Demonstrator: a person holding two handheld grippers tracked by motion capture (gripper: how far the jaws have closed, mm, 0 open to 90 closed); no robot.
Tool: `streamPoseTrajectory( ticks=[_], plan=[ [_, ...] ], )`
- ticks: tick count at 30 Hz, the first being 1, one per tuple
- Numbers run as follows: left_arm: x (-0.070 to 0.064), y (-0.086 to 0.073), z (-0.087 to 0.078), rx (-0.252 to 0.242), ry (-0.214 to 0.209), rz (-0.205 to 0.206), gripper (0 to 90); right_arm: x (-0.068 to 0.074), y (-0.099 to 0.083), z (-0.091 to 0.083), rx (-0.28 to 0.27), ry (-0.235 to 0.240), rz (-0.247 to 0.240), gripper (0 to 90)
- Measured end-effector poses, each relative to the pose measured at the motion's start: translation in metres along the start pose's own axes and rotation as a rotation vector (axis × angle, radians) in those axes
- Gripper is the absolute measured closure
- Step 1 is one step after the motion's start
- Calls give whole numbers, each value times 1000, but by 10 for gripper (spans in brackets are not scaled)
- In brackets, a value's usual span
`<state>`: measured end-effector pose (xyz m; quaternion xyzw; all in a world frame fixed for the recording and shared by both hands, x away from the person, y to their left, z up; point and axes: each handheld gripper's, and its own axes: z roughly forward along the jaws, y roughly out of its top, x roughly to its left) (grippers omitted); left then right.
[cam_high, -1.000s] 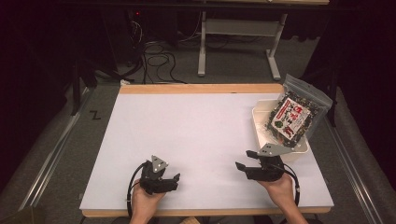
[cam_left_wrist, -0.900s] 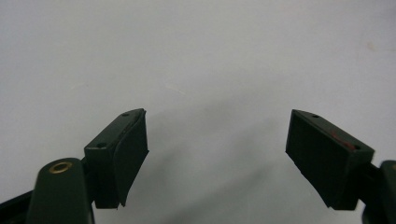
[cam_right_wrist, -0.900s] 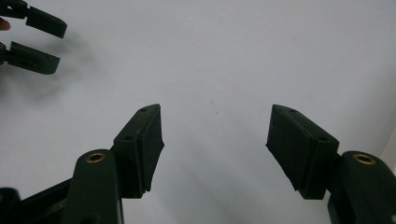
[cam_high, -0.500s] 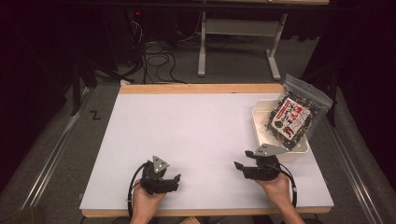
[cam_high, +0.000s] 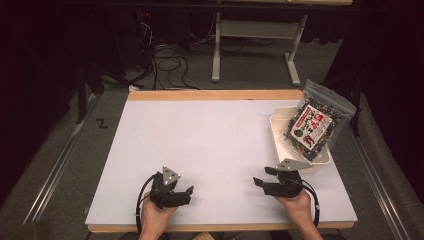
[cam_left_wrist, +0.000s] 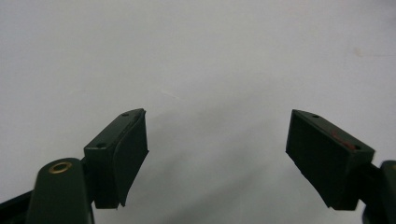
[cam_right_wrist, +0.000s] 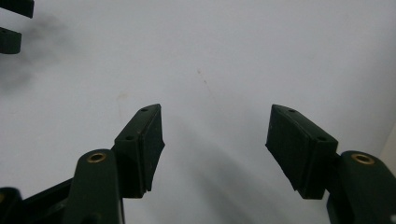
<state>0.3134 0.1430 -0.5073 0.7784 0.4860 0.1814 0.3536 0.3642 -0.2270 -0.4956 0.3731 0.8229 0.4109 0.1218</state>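
Printed snack bag (cam_high: 314, 125) tilted in tray (cam_high: 276, 131)

Dark room: grey carpet floor (cam_high: 60, 145), tangled cables (cam_high: 167, 60) and a white frame stand (cam_high: 252, 30).

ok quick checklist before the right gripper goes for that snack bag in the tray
1. Right gripper open: ok, its jaws stand wide apart with nothing between them in the right gripper view.
2. Left gripper open and out of the way: ok, jaws apart, low on the table's left side.
3. Snack bag reachable: ok, it leans in the white tray, its top sticking out over the far rim.
4. Path to the tray: ok, bare white table lies between.
5. Bag sealed: cannot tell.
6. Tray fixed to the table: cannot tell.
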Motion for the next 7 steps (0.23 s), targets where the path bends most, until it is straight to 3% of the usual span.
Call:
streamPoseTrajectory(
  ticks=[7],
  plan=[
    [0,0,0,0,-3,0,213,2,0,1,4,-8,-14,370]
  ],
)
